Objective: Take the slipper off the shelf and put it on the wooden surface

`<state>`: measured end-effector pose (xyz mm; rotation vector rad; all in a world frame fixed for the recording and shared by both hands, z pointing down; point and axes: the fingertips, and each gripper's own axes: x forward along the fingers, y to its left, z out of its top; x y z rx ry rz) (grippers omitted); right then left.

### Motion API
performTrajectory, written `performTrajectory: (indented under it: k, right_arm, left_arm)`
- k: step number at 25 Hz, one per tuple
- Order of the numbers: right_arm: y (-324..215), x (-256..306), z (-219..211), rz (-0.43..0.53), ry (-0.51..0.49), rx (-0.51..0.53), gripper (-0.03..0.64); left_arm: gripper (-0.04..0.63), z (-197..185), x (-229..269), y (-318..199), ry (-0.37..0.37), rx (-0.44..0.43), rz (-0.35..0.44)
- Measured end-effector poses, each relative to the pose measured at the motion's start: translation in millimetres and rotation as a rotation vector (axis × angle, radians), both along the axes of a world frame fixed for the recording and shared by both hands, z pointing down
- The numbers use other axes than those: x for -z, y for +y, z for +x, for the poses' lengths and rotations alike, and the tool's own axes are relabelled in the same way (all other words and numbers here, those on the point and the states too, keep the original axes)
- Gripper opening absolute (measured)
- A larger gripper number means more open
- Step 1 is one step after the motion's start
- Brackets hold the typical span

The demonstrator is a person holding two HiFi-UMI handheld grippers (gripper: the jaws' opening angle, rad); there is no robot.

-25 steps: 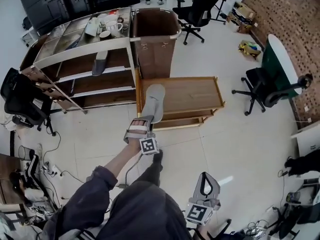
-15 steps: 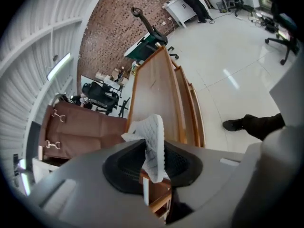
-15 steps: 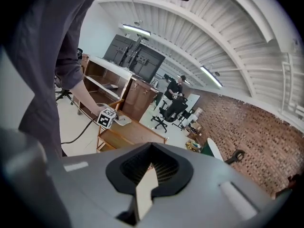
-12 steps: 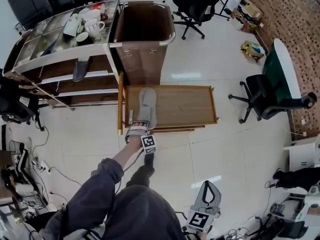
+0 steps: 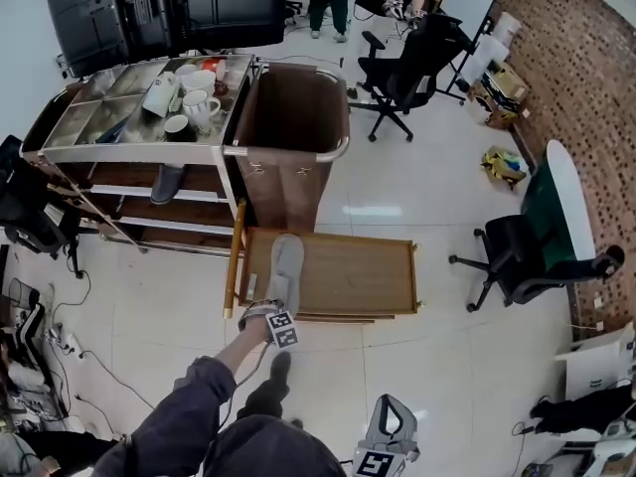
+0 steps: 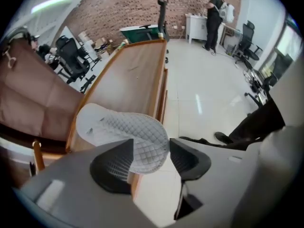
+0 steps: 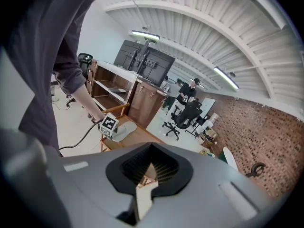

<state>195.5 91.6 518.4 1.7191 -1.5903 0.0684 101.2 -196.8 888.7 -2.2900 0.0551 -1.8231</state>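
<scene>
The grey quilted slipper [image 5: 286,266] [image 6: 122,131] lay flat on the low wooden tabletop [image 5: 350,278] [image 6: 127,77], near its left end. Its heel reached the front edge, and its toe pointed toward the brown bin [image 5: 296,162] behind.

The left gripper [image 5: 264,312] [image 6: 149,158] sat at that heel. Its jaws were opening, with the heel between them and a little daylight at the right pad, so the slipper rested on the wood rather than in a grip.

The right gripper [image 5: 387,413] [image 7: 149,168] hung low beside the person's leg, well apart from the tabletop, with its jaws closed together on nothing.

A second dark slipper [image 5: 167,183] lay on the shelf unit [image 5: 119,153], which carried mugs [image 5: 199,107] on top.
</scene>
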Motion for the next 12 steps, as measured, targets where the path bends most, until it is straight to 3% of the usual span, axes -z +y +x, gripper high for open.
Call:
performTrajectory:
  k: [2, 6, 7, 10, 12]
  right_arm:
    - [15.4, 1.1, -2.6, 0.016, 0.000, 0.039, 0.003]
    - [43.1, 3.9, -7.3, 0.045, -0.001, 0.117, 0.003]
    - [49.6, 4.3, -8.4, 0.051, -0.001, 0.137, 0.003]
    - [71.4, 2.9, -12.5, 0.072, -0.003, 0.194, 0.003]
    - [90.9, -3.2, -16.4, 0.090, -0.004, 0.227, 0.003]
  left_arm:
    - [0.299, 6.6, 27.7, -12.2, 0.050, 0.048, 0.054]
    - [0.262, 2.5, 109.0, 0.3, 0.192, 0.050, 0.355]
    - [0.234, -1.3, 135.5, 14.6, 0.246, 0.049, 0.444]
    - [0.052, -20.2, 219.1, 92.8, 0.418, 0.048, 0.670]
    - [0.037, -37.1, 261.8, 159.6, 0.490, 0.064, 0.765]
